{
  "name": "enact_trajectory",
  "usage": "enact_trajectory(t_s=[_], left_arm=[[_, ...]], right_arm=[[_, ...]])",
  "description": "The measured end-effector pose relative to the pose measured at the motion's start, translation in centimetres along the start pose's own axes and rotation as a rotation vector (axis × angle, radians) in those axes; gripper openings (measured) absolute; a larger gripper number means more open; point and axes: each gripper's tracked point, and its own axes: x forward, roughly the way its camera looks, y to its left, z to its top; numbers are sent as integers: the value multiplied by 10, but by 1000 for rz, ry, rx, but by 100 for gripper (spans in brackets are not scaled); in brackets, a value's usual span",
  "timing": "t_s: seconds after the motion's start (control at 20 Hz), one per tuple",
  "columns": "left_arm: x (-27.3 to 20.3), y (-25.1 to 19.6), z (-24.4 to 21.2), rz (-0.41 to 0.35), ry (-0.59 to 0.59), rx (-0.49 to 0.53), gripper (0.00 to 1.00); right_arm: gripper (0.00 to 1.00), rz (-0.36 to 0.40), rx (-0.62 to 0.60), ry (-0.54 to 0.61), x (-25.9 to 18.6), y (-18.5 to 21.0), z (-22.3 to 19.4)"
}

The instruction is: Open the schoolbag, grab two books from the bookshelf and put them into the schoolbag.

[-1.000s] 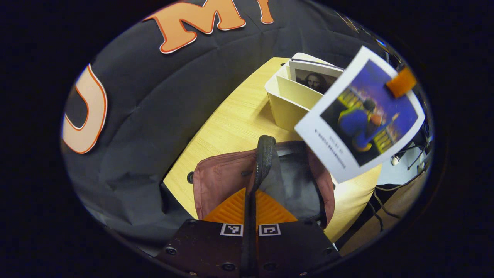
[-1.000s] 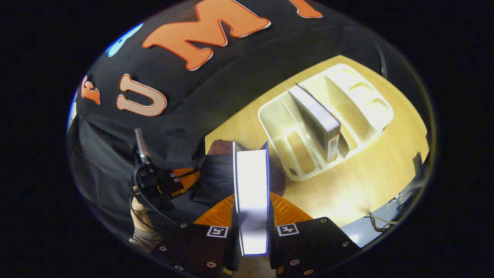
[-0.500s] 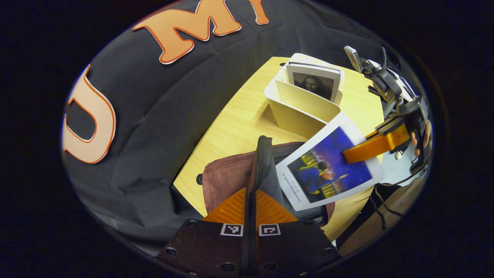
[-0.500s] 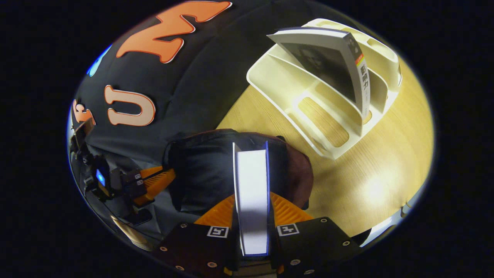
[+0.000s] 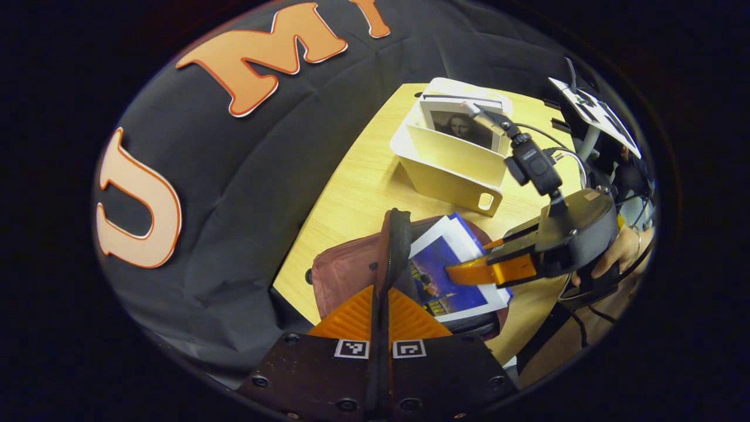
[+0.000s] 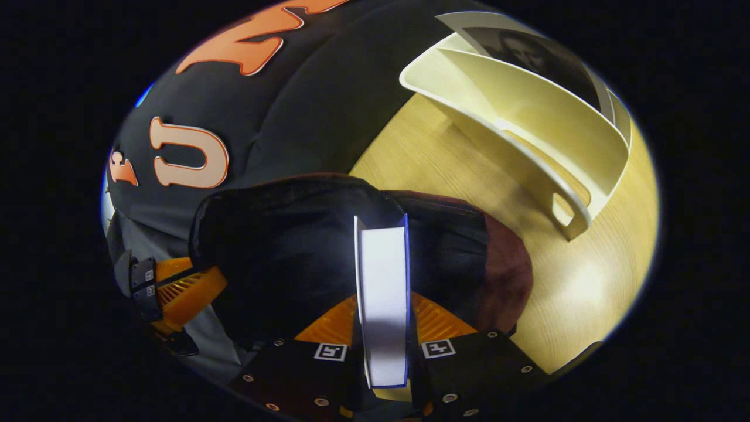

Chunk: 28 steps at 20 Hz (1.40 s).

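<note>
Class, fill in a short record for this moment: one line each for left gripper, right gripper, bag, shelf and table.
left gripper: shut on the black strap of the maroon fabric schoolbag
right gripper: shut on the blue-covered book, lowered into the bag's open mouth
bag: open, dark lining showing
shelf: cream plastic bookshelf holding one portrait-covered book
table: light wooden table bearing bag and shelf

Left tongs (image 5: 379, 305) clamped on bag strap (image 5: 396, 246); right tongs (image 6: 382, 319) clamped on blue book (image 6: 382, 293), hand (image 5: 615, 258) behind.
</note>
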Motion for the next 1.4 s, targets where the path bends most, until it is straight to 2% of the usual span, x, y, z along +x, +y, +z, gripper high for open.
enact_trajectory(t_s=[0.05,0.1,0.15,0.2,0.25,0.3,0.35,0.45,0.65,0.85,0.95,1.15,1.4], left_arm=[[1,-3,4,-10,-8,-9,0],[2,-1,2,-4,-3,-1,1],[3,2,-1,5,4,8,1],[6,1,-3,2,8,5,1],[8,1,-5,-4,7,-3,1],[9,0,-5,-5,4,-13,1],[8,1,-7,-5,1,-22,0],[9,5,-11,-8,-4,-38,1],[16,4,-14,-20,-11,-56,0],[24,-3,-14,-40,-17,-65,1],[28,-4,-16,-49,-19,-68,0],[32,-8,-19,-66,-21,-77,1],[35,-12,-20,-75,-16,-83,1]], right_arm=[[33,-11,-9,-1,3,0,-2],[34,-34,-34,6,8,1,-6],[39,-72,-66,4,7,-3,-7],[27,-97,-91,12,14,-5,-7],[43,-115,-108,32,15,-8,-9],[53,-133,-116,43,12,-12,-11],[82,-157,-124,50,10,-17,-10],[96,-203,-147,66,2,-34,-8],[97,-204,-186,77,-29,-49,-7],[98,-208,-250,36,-76,-68,3],[98,-254,-304,-2,-104,-87,15],[98,-395,-434,-70,-167,-123,51],[98,-513,-574,-126,-224,-126,104]])
